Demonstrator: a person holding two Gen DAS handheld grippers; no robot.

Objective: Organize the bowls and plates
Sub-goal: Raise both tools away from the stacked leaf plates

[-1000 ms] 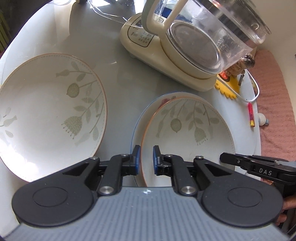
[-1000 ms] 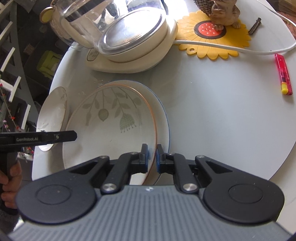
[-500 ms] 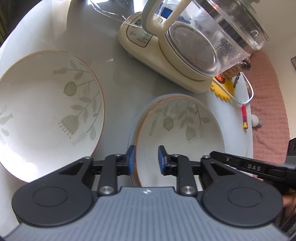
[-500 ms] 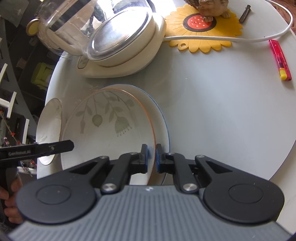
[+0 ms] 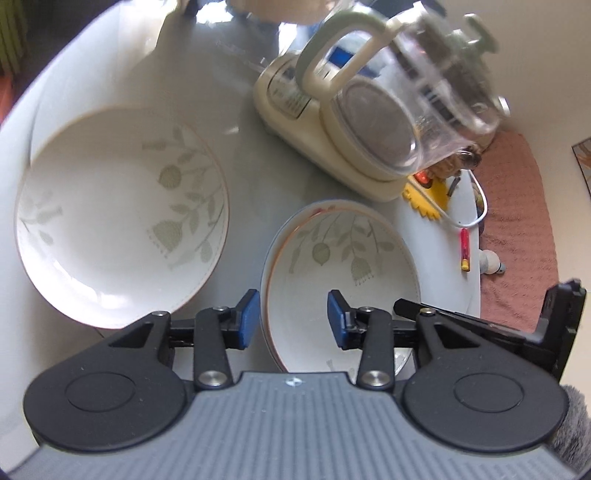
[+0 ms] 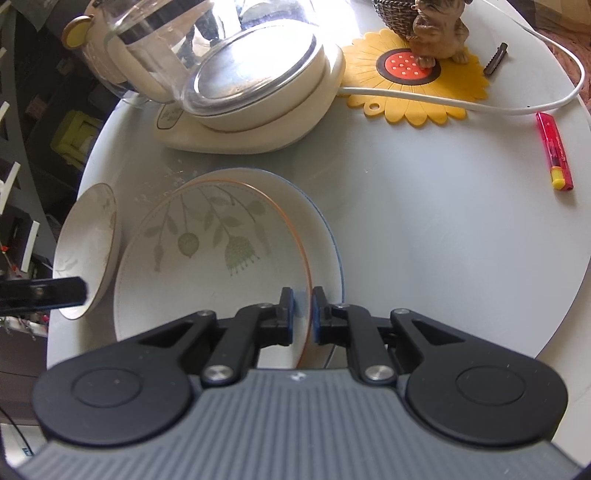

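Round and pale grey, the surface [image 6: 424, 236] carries a cream kettle base [image 6: 258, 125] with a glass kettle [image 5: 417, 110] far ahead of both claws. Just ahead of the right claw [image 6: 303, 317] lies a leaf-patterned bowl [image 6: 210, 266] nested on a blue-rimmed plate [image 6: 325, 229]; the claw's blue pads are pressed nearly together on the bowl's orange rim, one pad inside and one outside. Seen from the left wrist, the left claw [image 5: 291, 319] is spread wide, its left pad just outside the same bowl [image 5: 343, 266] and its right pad over the bowl's inside, neither clearly touching it. To the left of that claw, apart from the stack, sits a second bowl [image 5: 118, 218] with the same leaf pattern. Ahead and to the right of the right claw are a yellow sunflower mat [image 6: 417, 81] with a figurine [image 6: 439, 29] on it, a white cord [image 6: 480, 105] and a red lighter [image 6: 554, 155].
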